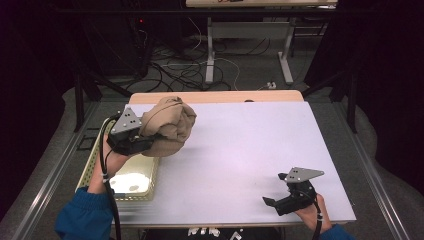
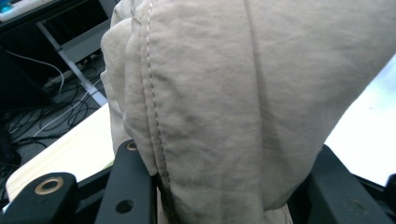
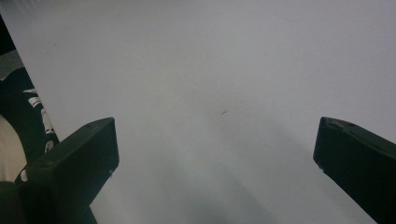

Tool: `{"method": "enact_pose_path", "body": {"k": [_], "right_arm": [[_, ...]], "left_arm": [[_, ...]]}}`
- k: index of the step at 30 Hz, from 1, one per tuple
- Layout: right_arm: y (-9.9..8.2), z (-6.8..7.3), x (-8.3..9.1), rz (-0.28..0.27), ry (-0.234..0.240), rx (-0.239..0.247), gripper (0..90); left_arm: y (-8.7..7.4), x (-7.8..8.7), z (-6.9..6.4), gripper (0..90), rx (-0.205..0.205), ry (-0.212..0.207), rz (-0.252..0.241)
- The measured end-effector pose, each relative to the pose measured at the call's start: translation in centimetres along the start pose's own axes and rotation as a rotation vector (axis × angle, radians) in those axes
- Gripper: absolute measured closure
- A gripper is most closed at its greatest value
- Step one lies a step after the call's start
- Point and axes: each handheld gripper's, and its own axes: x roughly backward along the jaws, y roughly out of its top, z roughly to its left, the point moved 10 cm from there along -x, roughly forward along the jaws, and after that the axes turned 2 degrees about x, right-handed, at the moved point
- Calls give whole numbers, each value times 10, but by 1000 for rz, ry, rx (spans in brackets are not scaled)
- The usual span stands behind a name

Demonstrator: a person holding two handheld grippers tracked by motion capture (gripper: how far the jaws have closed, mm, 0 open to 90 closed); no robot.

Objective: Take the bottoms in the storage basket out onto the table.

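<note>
Beige cotton, bunched into a rough ball: the cloth bundle (image 1: 168, 125) hangs clear of the counter (image 1: 240, 155) above its far-left part, just beyond the yellow perforated tray (image 1: 95, 170) that sits at the counter's left edge. In the left gripper view a stitched seam runs down the folds of the cloth (image 2: 210, 107), and the two black jaws press into the fabric from either side, so the left claw (image 1: 145, 142) is clamped on the bundle.

The step in hand looks like a carry: the garment is lifted and held aloft, either on its way to the tray or out onto the open counter. Which of the two cannot be told. The next move calls for lowering the bundle onto a surface before letting go, and likely for the other claw to take a free edge if the cloth is to be spread.

The left hand (image 1: 112, 160) is raised, forearm in a blue sleeve (image 1: 82, 217) angled up from the near-left corner. The right claw (image 1: 275, 197) rests low near the counter's near-right edge, jaws spread wide over bare white surface, holding nothing.
</note>
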Motion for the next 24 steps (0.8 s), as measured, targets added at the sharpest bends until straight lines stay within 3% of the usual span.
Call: {"method": "enact_pose_path", "body": {"k": [15,24], "right_arm": [[0,0,0,-2,-2,-3,0],[1,1,1,-5,7,-6,0]], "left_arm": [[9,-16,-15,582,-26,-41,3],[13,-27,-25,582,-17,-65,6]]}}
